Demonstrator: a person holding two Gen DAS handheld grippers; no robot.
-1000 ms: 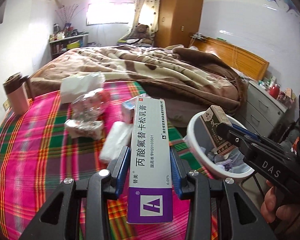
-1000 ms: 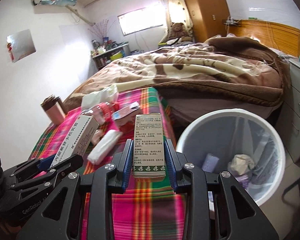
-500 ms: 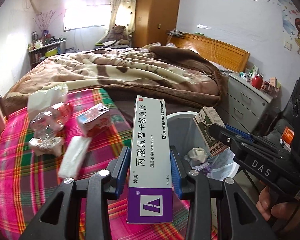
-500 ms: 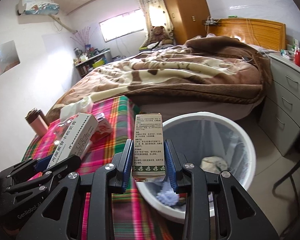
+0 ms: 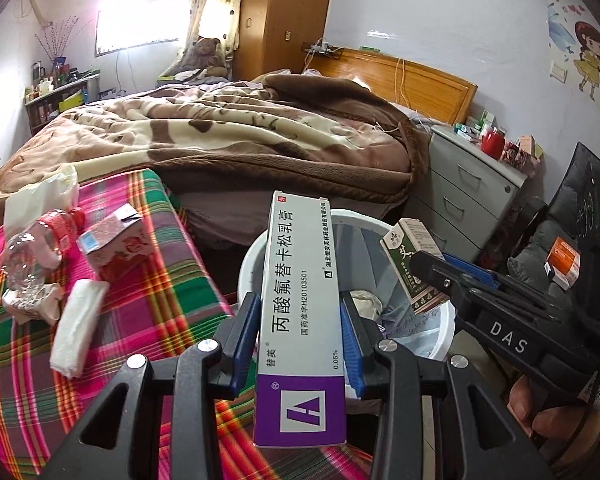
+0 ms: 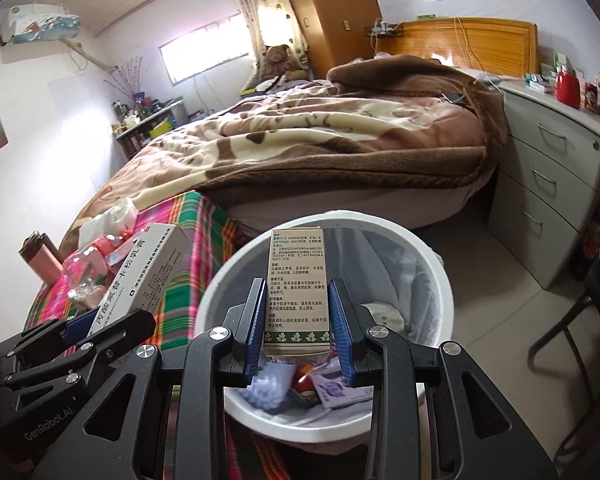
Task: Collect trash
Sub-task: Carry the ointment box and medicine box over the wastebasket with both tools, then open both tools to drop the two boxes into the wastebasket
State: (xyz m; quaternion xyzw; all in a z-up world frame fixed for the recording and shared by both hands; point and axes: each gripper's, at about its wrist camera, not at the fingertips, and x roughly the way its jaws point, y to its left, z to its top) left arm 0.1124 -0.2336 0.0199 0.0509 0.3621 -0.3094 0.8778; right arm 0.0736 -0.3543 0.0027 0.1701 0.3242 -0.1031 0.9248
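My left gripper (image 5: 299, 328) is shut on a long white and purple ointment box (image 5: 300, 312), held over the near rim of the white trash bin (image 5: 246, 264). My right gripper (image 6: 298, 320) is shut on a small beige and green box (image 6: 296, 292), directly above the trash bin (image 6: 432, 256), which holds paper and wrappers. In the left wrist view the right gripper (image 5: 428, 268) comes in from the right with its green box (image 5: 412, 264) over the bin. In the right wrist view the left gripper (image 6: 100, 320) sits at lower left with the ointment box (image 6: 140, 276).
On the plaid tablecloth (image 5: 148, 300) lie a crushed plastic bottle (image 5: 40, 248), a pink carton (image 5: 116, 240), a folded tissue (image 5: 78, 328) and crumpled paper (image 5: 40, 196). A bed with a brown blanket (image 5: 240, 136) stands behind, grey drawers (image 6: 548, 184) to the right. A hand (image 5: 540, 412) holds the right gripper.
Both grippers have swung right, from over the tablecloth to over the trash bin, each keeping its box. The table litter has slid to the left of both views.
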